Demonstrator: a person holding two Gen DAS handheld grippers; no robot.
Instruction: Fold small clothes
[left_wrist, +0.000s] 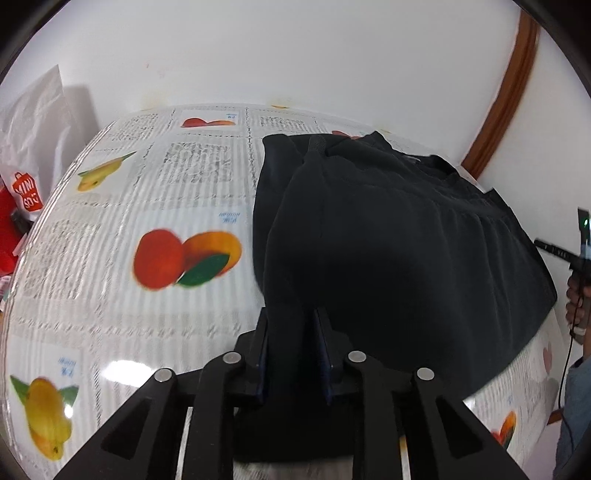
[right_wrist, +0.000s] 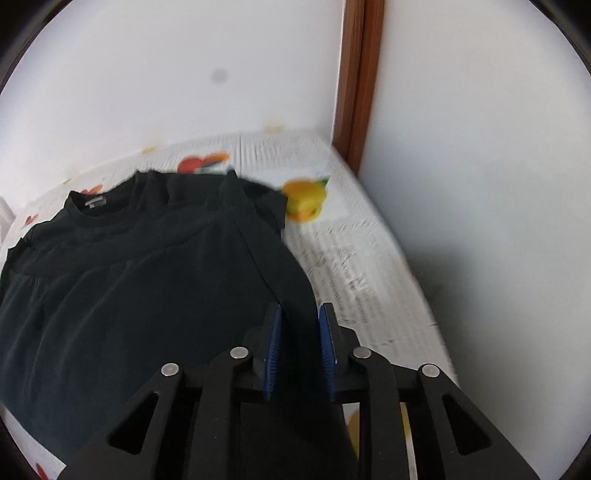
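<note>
Garment (left_wrist: 388, 251): one small black top, lying on a table (left_wrist: 155, 206) covered with a cloth printed with fruit and text. In the left wrist view it fills the centre and right of the frame; in the right wrist view it takes up the left and centre, neckline with a pale label (right_wrist: 95, 201) toward the upper left.

Left gripper (left_wrist: 291, 314), bottom centre of its view: jaws narrow, black fabric running between the blue pads, a fold rising from them. Whether the pads actually press the cloth cannot be told.

Right gripper (right_wrist: 301, 310), bottom centre of its view: jaws narrow, the garment's right-hand edge passing between the pads (right_wrist: 274, 343). Small gaps seem to show on either side of the cloth; grip not certain.

White wall behind the table; brown wooden trim (right_wrist: 356, 85) upper centre-right. White bag (left_wrist: 33, 122) and red bag (left_wrist: 26, 195) at far left of left view. Hand (left_wrist: 578, 302) on a handle at the far right edge.
</note>
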